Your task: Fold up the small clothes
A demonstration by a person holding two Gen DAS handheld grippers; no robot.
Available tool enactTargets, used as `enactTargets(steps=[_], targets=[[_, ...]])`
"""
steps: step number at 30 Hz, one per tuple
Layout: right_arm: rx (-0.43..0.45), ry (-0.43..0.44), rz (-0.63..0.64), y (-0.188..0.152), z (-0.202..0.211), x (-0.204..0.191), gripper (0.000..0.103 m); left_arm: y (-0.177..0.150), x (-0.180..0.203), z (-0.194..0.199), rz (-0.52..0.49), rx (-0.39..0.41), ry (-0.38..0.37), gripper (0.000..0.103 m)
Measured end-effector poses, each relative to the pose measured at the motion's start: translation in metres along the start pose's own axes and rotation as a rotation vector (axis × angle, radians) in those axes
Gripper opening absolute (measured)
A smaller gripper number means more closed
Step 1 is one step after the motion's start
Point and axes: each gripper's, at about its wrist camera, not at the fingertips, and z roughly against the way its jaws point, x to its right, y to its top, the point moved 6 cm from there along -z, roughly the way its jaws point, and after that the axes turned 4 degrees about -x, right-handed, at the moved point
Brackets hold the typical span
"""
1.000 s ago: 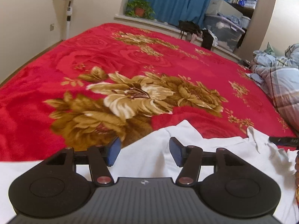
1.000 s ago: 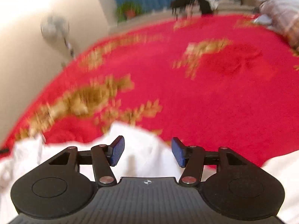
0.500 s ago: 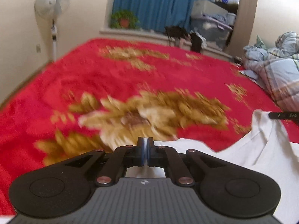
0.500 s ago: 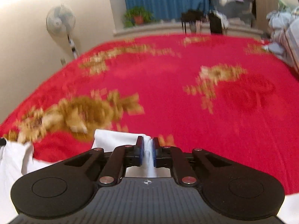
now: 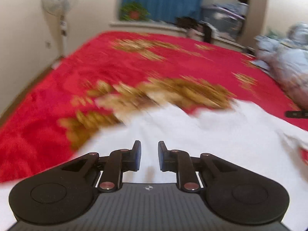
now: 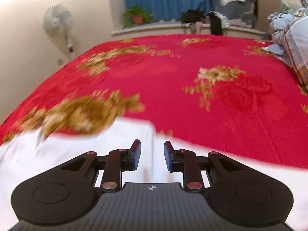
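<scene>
White garment [image 5: 211,134] blurred on red blanket [image 5: 134,67], both grippers' fingers [image 5: 137,154] just spreading, gripping nothing.

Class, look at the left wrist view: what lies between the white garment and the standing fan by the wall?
Only the red floral blanket covers the stretch between the white garment and the standing fan; no other object lies there in the left wrist view.

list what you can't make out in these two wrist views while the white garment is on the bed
- White garment: left wrist view, motion blur smears its edges; what kind of garment, unclear.
- Its near part: right wrist view, hidden behind the gripper body.
- Blanket flower pattern: blurred.
- Dark object: left view, cut off by the right edge.
</scene>
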Motion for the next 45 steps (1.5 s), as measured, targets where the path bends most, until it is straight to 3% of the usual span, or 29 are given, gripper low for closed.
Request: enactTargets(steps=[3, 6, 10, 12, 13, 17, 22, 25, 26, 27, 31, 34, 39, 41, 42, 45], targets=[[-0.080, 0.064, -0.016, -0.047, 0.044, 0.006, 0.028, -0.045, 0.028, 0.035, -0.009, -0.057, -0.099, 0.021], [-0.179, 0.063, -0.052, -0.094, 0.080, 0.013, 0.029, -0.095, 0.050, 0.050, -0.025, -0.189, -0.142, 0.021], [-0.266, -0.005, -0.115, -0.138, 0.128, 0.025, 0.030, -0.147, 0.048, 0.091, -0.006, -0.285, -0.061, 0.021], [-0.283, -0.011, -0.137, -0.158, 0.153, 0.031, 0.045, -0.164, 0.040, 0.113, 0.046, -0.304, -0.028, 0.021], [-0.289, -0.024, -0.141, -0.168, 0.163, 0.034, 0.047, -0.173, 0.037, 0.125, 0.080, -0.311, -0.012, 0.021], [-0.310, -0.047, -0.148, -0.204, 0.187, 0.043, 0.048, -0.213, 0.036, 0.158, 0.187, -0.352, -0.036, 0.021], [-0.359, -0.053, -0.148, -0.243, 0.191, 0.046, 0.048, -0.254, 0.035, 0.165, 0.245, -0.387, 0.016, 0.022], [-0.374, -0.075, -0.132, -0.257, 0.193, 0.045, 0.040, -0.251, 0.039, 0.168, 0.220, -0.363, 0.032, 0.018], [-0.373, -0.074, -0.138, -0.258, 0.195, 0.044, 0.025, -0.251, 0.043, 0.171, 0.210, -0.357, 0.021, 0.005], [-0.372, -0.066, -0.149, -0.260, 0.198, 0.044, 0.004, -0.248, 0.047, 0.174, 0.191, -0.349, 0.009, 0.004], [-0.270, -0.049, -0.234, -0.244, 0.231, 0.047, 0.004, -0.236, 0.055, 0.213, 0.169, -0.227, 0.012, 0.003], [-0.236, -0.026, -0.300, -0.242, 0.255, 0.053, 0.004, -0.240, 0.048, 0.232, 0.196, -0.192, 0.041, 0.003], [-0.363, -0.099, -0.319, -0.271, 0.238, 0.064, 0.006, -0.267, 0.048, 0.204, 0.212, -0.371, 0.043, 0.004], [-0.346, -0.174, -0.258, -0.269, 0.236, 0.063, 0.007, -0.259, 0.051, 0.209, 0.171, -0.313, 0.078, 0.005], [-0.295, -0.213, -0.222, -0.262, 0.241, 0.062, 0.012, -0.251, 0.055, 0.215, 0.142, -0.264, 0.082, 0.009], [-0.185, -0.150, -0.158, -0.248, 0.253, 0.043, 0.025, -0.241, 0.071, 0.231, 0.096, -0.160, 0.030, 0.020]])
